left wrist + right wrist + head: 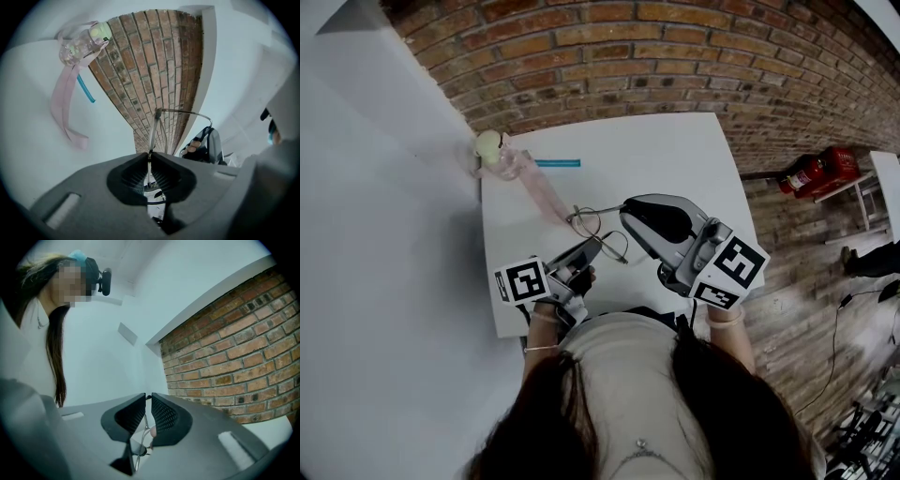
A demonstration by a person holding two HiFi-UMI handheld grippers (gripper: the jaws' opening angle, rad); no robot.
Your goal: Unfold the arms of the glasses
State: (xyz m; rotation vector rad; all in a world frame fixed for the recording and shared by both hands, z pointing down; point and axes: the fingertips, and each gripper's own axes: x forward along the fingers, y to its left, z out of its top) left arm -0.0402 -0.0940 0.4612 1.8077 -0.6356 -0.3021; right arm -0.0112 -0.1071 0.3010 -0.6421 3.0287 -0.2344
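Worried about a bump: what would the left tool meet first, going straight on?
Only the glasses it grips, then perhaps the right tool, slightly right of its line; depth unclear.

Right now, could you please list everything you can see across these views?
glasses: one, thin metal frame, over the table's near half, between both grippers
bottle: one, clear pink with a pale cap and a pink strap, at the table's far left corner
stick: one, teal, lying on the table beside the bottle
table: one, white, in front of the person
fire extinguishers: apparently two, red, on the floor at far right
brick wall: one, reddish brown, beyond the table
left gripper: one, grey, shut on a thin arm of the glasses
right gripper: one, grey, shut on the glasses' wire
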